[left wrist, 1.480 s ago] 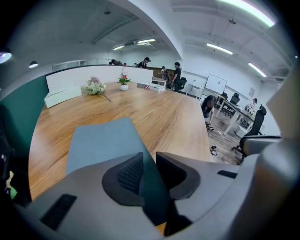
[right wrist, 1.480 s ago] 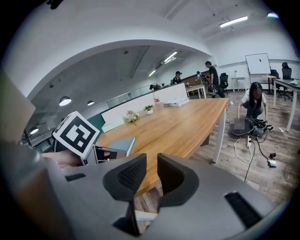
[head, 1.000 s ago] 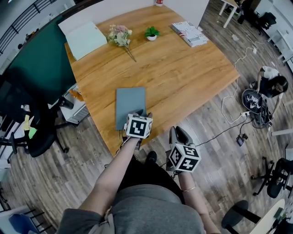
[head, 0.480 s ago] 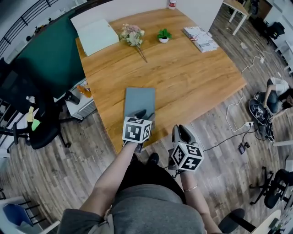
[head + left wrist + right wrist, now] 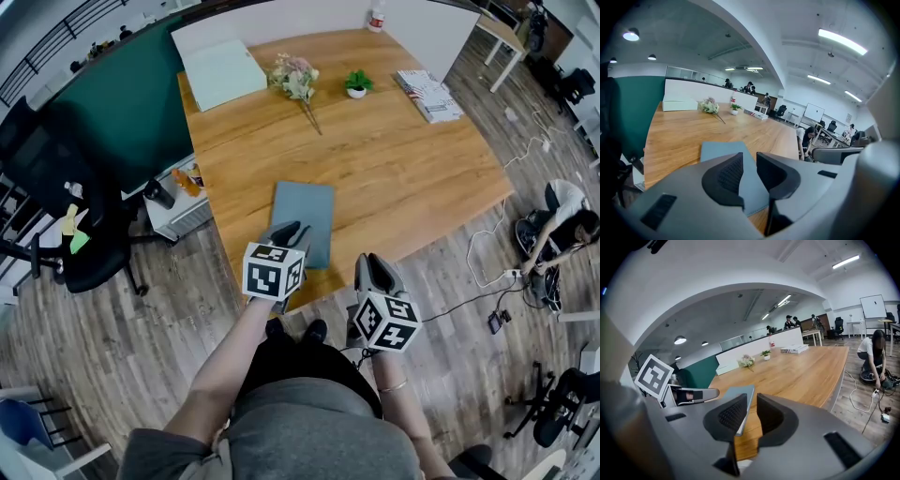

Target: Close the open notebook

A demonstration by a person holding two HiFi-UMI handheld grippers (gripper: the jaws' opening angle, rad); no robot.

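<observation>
Closed grey notebook point(image 5: 306, 216) flat at centre frame on wooden table point(image 5: 403, 159); left gripper point(image 5: 287, 231) jaws closing on nothing; right gripper point(image 5: 373, 266) jaws slightly apart, empty.

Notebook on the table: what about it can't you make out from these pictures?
- Head view: notebook near left corner, hidden under the left gripper, whose jaws are closing on nothing.
- Left gripper view: much of its near half, behind the jaws.
- Right gripper view: part of its near end, behind the right gripper jaw.
- All views: cover markings, if any, too small to see.
</observation>
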